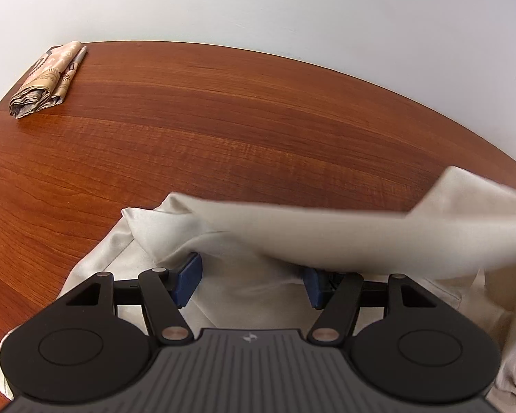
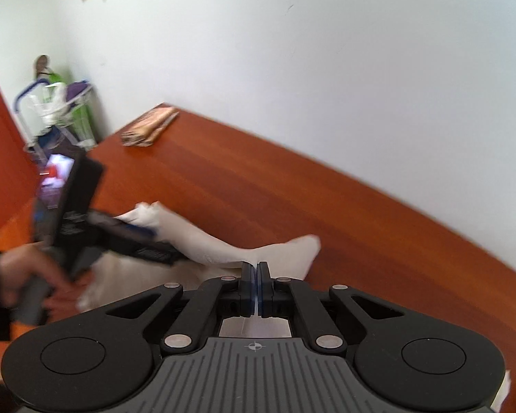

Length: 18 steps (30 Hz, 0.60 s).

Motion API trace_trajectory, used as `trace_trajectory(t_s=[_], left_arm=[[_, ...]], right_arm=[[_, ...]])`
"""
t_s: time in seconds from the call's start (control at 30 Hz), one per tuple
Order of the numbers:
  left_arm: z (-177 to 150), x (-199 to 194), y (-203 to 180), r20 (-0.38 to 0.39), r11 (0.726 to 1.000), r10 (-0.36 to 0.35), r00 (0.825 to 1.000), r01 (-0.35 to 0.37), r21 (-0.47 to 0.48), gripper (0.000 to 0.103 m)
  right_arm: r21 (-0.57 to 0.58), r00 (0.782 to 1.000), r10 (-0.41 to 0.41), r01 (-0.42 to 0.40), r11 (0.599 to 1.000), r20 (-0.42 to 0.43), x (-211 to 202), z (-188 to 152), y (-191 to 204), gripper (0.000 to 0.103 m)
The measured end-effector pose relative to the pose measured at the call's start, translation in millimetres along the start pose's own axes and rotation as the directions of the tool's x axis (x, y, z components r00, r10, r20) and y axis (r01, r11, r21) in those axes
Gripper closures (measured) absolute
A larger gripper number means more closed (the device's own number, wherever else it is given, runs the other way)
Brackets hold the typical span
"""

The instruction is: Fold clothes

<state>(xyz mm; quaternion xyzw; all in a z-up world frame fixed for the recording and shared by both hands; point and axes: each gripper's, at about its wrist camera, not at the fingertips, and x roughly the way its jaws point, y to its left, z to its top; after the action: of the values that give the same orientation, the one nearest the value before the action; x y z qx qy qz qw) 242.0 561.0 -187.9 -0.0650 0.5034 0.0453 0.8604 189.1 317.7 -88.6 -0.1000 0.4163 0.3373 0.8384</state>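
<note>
Handling a thin, limp cream garment (image 1: 326, 234) on the wooden table (image 1: 223, 120), w/ my right gripper (image 2: 257, 287) pinching its edge, jaws pressed together. Left gripper (image 1: 251, 275) spread over cloth, gripping nothing. Light, floppy, prob slippery; I'd grab hems or corners.

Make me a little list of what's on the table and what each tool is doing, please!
table: brown wood, against a white wall
cloth being folded: pale cream garment, partly lifted off the table
left tool: open, blue pads spread, cloth draped over and between them, not pinched
right tool: shut on an edge of the cream garment, raising it
already folded: patterned tan cloth at the far left corner
person: a hand in a dark sleeve holds the left tool
</note>
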Motion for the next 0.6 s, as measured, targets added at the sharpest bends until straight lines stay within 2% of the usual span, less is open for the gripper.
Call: trace_trajectory(t_s=[0.07,0.13,0.23,0.33,0.37,0.6], left_arm=[[-1,-1,1,0.002,1.000,-0.002,1.000,0.002,-0.009,0.034],[-1,-3,3,0.003,1.000,-0.005,1.000,0.005,-0.022,0.034],[-3,-12,6,0.007,0.999,-0.007,1.000,0.008,-0.037,0.034],[-6,-23,10,0.019,1.000,0.004,1.000,-0.003,-0.029,0.034],[-7,-27,11,0.022,1.000,0.007,1.000,-0.006,-0.030,0.034],[-21,-58,17,0.045,0.999,0.026,0.999,-0.024,-0.041,0.034]], right_arm=[[0.015,0.997,0.059,-0.058,0.998,-0.051,-3,-4,3,0.097],[-0.003,0.993,0.072,-0.073,0.997,-0.093,1,-10,10,0.094],[-0.076,0.994,0.003,-0.012,0.997,-0.112,6,-22,23,0.088],[-0.078,0.995,-0.037,0.030,0.997,-0.096,3,-35,25,0.069],[-0.073,0.995,-0.047,0.040,0.997,-0.090,1,-40,25,0.066],[0.000,0.990,-0.120,0.120,0.993,-0.080,-28,-70,3,0.066]])
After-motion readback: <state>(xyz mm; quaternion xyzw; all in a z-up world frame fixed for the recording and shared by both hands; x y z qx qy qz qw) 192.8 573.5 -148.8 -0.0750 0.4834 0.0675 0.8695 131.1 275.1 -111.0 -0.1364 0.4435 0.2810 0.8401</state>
